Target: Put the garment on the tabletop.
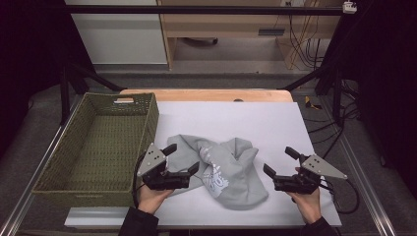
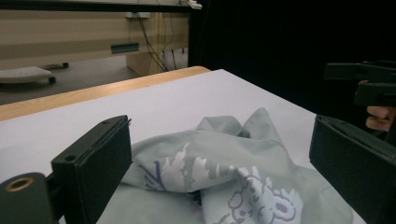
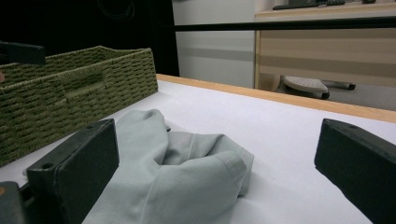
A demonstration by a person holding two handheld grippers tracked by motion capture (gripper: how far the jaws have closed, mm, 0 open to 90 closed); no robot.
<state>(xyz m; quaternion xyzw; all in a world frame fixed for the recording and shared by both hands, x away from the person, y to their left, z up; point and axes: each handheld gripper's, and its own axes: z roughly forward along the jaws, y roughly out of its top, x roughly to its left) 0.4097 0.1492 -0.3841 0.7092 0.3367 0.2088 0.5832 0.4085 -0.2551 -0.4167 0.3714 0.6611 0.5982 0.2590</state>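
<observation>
A crumpled grey garment with a white and purple print lies on the white sheet near the table's front. My left gripper is open at the garment's left edge, jaws wide apart and pointing right over the cloth. My right gripper is open a short way off the garment's right side, pointing left, with nothing between its jaws. From the right gripper view the folded cloth lies just ahead. The right gripper shows far off in the left gripper view.
A green woven basket stands empty on the table's left, close behind my left gripper, and is also seen as the basket in the right gripper view. The white sheet has free room behind and right of the garment. The wooden table edge lies at the back.
</observation>
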